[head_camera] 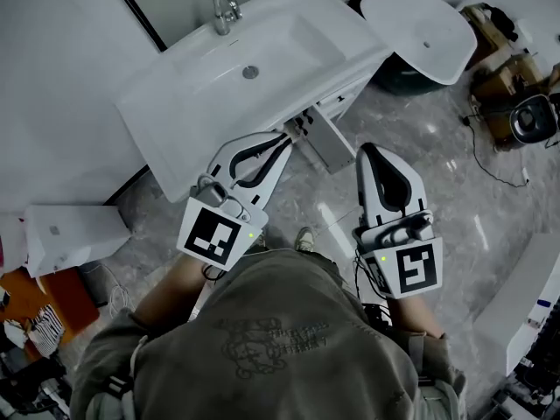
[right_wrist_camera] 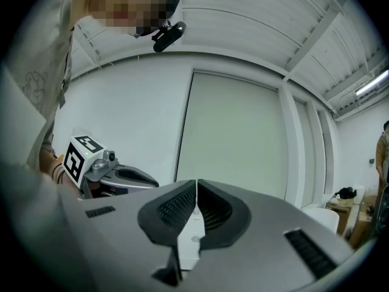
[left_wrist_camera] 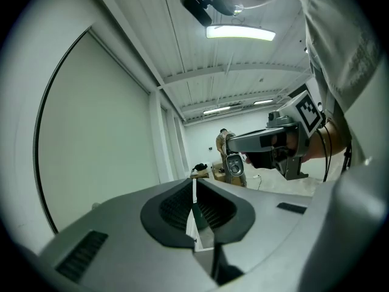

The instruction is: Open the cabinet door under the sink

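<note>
Looking down in the head view, we saw the cabinet door (head_camera: 330, 144) seemingly ajar, jutting from under the sink (head_camera: 157, 121) between both grippers. It lay just ahead of the left gripper (head_camera: 282, 140) and nearer to it than to the right gripper (head_camera: 367, 153). In the left gripper view, its fingers (left_wrist_camera: 176, 208) were clenched and empty, tilted up at the ceiling, with no door in sight. The right gripper view showed the same of its own fingers (right_wrist_camera: 176, 207).

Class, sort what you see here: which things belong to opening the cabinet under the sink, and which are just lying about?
Belongs to the job:
sink
cabinet door below it
left tongs, shut
right tongs, shut

Just lying about:
white box on the floor
oval white basin
cardboard boxes
</note>
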Demonstrator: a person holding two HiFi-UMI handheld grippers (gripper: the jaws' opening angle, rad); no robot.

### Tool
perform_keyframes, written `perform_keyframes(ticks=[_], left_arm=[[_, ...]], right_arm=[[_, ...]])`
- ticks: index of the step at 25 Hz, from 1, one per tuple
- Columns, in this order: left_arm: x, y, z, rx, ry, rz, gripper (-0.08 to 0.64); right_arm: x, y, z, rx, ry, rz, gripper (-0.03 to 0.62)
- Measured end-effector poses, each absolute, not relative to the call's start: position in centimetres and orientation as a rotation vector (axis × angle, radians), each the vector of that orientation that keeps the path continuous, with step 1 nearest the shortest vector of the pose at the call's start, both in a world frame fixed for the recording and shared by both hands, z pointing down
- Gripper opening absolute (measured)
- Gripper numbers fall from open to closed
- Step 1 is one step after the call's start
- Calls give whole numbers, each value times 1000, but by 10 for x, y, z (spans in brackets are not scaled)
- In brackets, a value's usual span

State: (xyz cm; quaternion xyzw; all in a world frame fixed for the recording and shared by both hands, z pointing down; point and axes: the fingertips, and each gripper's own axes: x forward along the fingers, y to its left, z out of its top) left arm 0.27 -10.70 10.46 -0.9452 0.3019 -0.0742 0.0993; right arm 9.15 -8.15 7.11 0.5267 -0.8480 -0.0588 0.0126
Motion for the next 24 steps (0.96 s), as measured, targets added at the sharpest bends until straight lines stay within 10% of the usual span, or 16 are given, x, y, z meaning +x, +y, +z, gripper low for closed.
perform_keyframes(ticks=[24], left_arm=[[-47,-97,114,-2809,995,-233,26]], right_arm=[[40,-68,73,1566,-2713,-181,32]])
